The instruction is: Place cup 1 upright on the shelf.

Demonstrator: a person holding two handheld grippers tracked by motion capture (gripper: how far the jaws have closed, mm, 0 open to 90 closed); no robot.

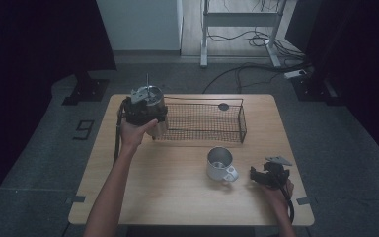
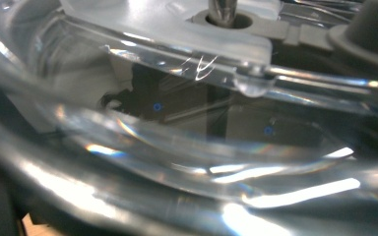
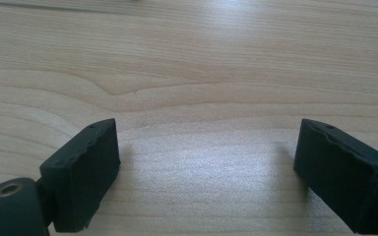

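Observation:
A shiny metal and glass press pot with a thin rod standing up from its lid hangs at the left end of the black wire basket. My left gripper holds it from the near side. In the left gripper view the pot's glass wall and pale lid are pressed close to the camera and hide the jaws. My right gripper rests low near the table's right front, open, with bare wood between its pads. A steel mug with a white handle stands just left of it.
The wire basket lies across the back of the wooden table, and a small black round object sits in its far right part. Cables and desk legs cover the floor beyond the table.

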